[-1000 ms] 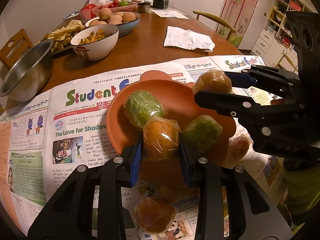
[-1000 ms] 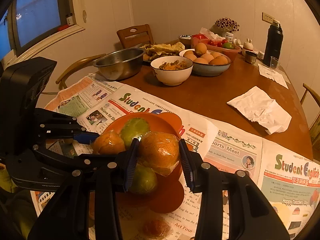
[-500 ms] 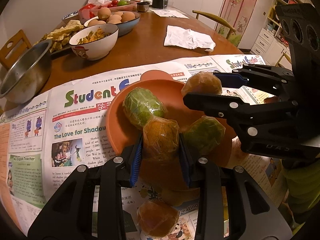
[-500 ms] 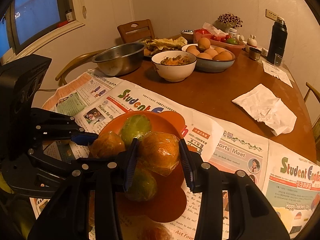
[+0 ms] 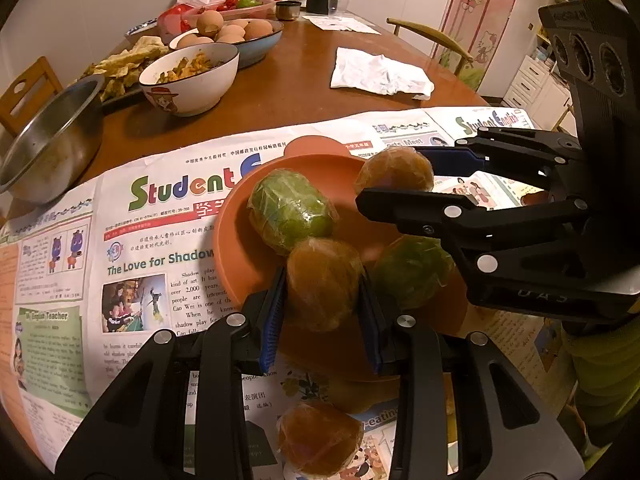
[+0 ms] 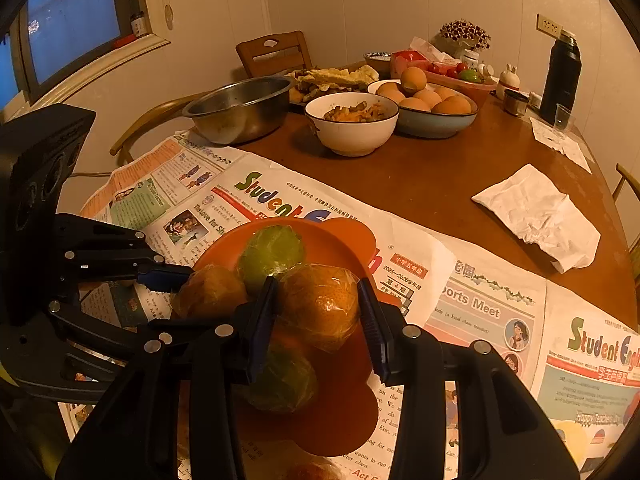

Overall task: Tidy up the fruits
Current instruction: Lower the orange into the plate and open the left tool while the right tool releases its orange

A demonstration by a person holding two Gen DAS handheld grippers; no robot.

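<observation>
My left gripper (image 5: 322, 292) is shut on a plastic-wrapped orange fruit (image 5: 322, 276) held over the near rim of an orange plate (image 5: 236, 236). Two wrapped green fruits (image 5: 290, 210) (image 5: 412, 270) lie on the plate. From the right, my right gripper (image 5: 390, 178) is shut on a second wrapped orange fruit (image 5: 394, 168) above the plate's far side. In the right wrist view the right gripper (image 6: 318, 284) clamps that orange fruit (image 6: 318, 308), and the left gripper (image 6: 200, 300) holds its own beside it. Another wrapped orange fruit (image 5: 320, 438) lies loose on the newspaper (image 5: 160, 248).
Newspaper sheets cover the near half of the round wooden table (image 6: 420, 172). Behind stand a steel bowl (image 6: 240, 108), a white bowl of food (image 6: 352, 124), a blue bowl of eggs (image 6: 432, 112), a crumpled white napkin (image 6: 540, 216) and a dark flask (image 6: 560, 76). Wooden chairs ring the table.
The right gripper and its orange fruit have drifted a little leftward over the plate in the left wrist view. The left gripper and its fruit have stayed put.
</observation>
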